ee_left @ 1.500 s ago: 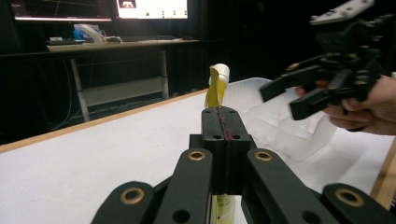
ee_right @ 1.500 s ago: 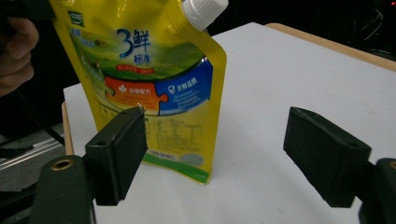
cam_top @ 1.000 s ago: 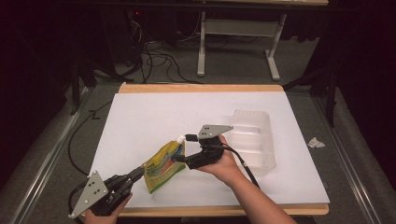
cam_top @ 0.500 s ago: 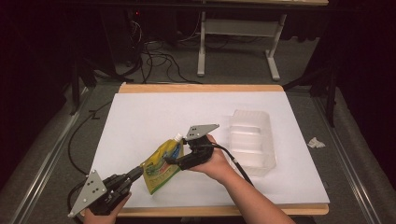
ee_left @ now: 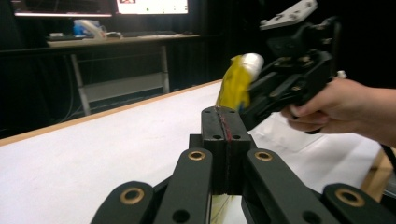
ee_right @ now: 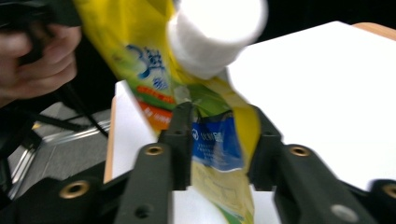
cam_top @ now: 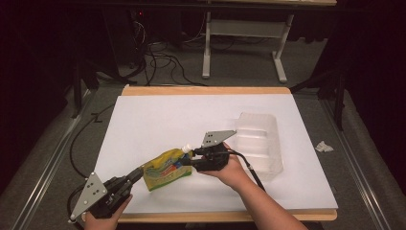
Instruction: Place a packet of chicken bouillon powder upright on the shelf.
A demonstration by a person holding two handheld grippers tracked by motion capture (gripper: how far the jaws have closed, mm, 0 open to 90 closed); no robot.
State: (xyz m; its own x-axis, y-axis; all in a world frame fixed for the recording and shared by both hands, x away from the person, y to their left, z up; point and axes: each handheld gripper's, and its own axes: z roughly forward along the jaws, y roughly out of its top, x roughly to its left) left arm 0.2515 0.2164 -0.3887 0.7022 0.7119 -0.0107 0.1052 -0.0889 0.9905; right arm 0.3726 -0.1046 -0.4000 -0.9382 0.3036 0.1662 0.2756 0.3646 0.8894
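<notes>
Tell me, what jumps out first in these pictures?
A bright yellow pouch with a white cap is held up over the white table, between two hand-held black grippers. The left gripper pinches its lower corner, while the right gripper has been closing near its cap. A clear tray sits to the right.

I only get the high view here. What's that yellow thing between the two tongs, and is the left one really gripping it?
Observer: Yes. In the left gripper view, the left tongs are shut tight on a thin edge of the yellow pouch.
Visitor: And the other pair?
Observer: The right tongs have just been closing. In the right gripper view their jaws press the pouch's sides just below its spout.
Visitor: From up here the spout is a tiny white dot. Is it capped?
Observer: Yes, close up a round white cap sits on it.
</notes>
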